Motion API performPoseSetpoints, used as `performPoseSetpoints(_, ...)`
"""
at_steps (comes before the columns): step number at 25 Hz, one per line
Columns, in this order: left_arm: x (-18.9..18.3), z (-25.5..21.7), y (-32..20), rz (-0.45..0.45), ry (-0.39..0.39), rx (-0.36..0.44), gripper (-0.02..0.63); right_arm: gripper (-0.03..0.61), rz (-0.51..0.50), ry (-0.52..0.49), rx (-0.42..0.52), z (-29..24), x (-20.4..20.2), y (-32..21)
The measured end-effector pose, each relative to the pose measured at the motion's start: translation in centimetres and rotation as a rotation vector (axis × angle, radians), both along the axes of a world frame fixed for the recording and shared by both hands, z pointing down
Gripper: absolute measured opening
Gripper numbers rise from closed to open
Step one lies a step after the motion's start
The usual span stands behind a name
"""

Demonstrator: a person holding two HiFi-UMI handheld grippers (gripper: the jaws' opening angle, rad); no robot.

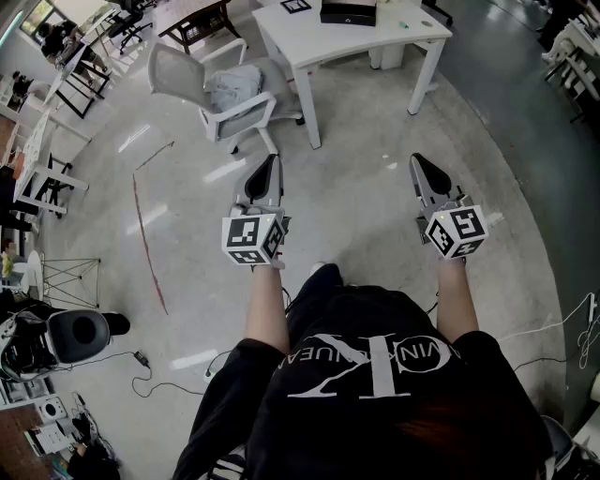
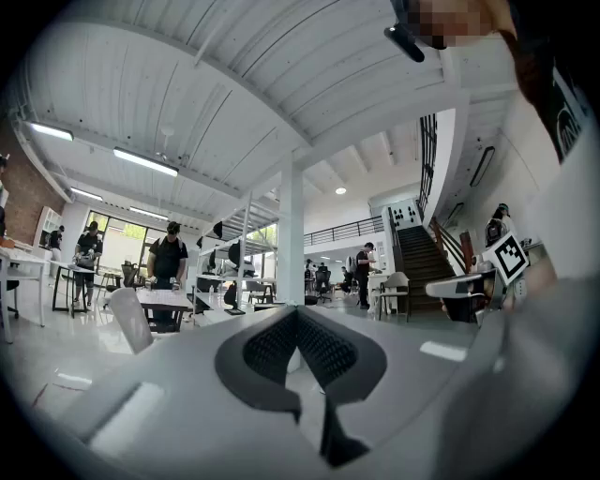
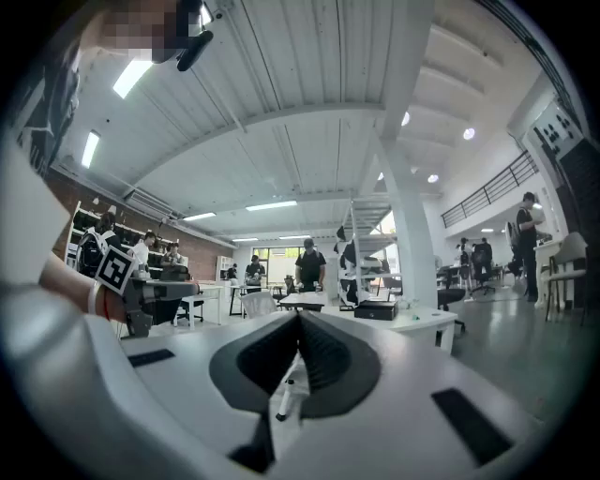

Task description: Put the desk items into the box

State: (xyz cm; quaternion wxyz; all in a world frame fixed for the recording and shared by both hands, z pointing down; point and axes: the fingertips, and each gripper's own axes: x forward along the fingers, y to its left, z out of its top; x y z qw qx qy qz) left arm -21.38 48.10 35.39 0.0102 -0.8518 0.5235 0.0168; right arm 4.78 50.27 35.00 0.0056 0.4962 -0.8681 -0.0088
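Note:
A white desk (image 1: 309, 42) stands ahead of me across bare floor, with a black box (image 1: 348, 13) and a small green item (image 1: 405, 21) on it. The right gripper view shows the same desk (image 3: 417, 323) and box (image 3: 375, 310) far beyond the jaws. My left gripper (image 1: 271, 162) and right gripper (image 1: 418, 160) are held out side by side at waist height, pointing at the desk and well short of it. Both have their jaws closed to a point with nothing between them, as seen for the left gripper (image 2: 296, 315) and the right gripper (image 3: 299, 319).
A white office chair (image 1: 211, 94) with grey cloth on its seat stands left of the desk. A thin red line (image 1: 145, 234) runs across the floor at left. Cables and a black stool (image 1: 80, 330) lie at lower left. Other desks and people are in the background.

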Motion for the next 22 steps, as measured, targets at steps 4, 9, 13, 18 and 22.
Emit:
performPoseSetpoints(4,0.6,-0.1,-0.8,0.006,-0.003,-0.003,0.011,0.014,-0.006,0.001,-0.01,0.2,0.0,-0.7)
performPoseSetpoints(9,0.4,-0.1,-1.2,0.008,-0.004,-0.007,0.011,0.014,-0.001,0.0,-0.015,0.5,-0.1,-0.9)
performPoseSetpoints(13,0.5,0.1,-1.5,0.006,0.002,-0.005,0.011,0.014,0.001,0.006,-0.017,0.8,0.0,-1.0)
performPoseSetpoints(18,1.2,0.0,-1.7,0.015,0.002,-0.001,0.011,0.014,0.007,0.03,-0.007,0.9,0.6,-1.2)
performPoseSetpoints(22,1.7,0.1,-2.4,0.02,0.007,-0.013,0.011,0.015,0.035,0.071,0.003,0.9,1.1,-2.0)
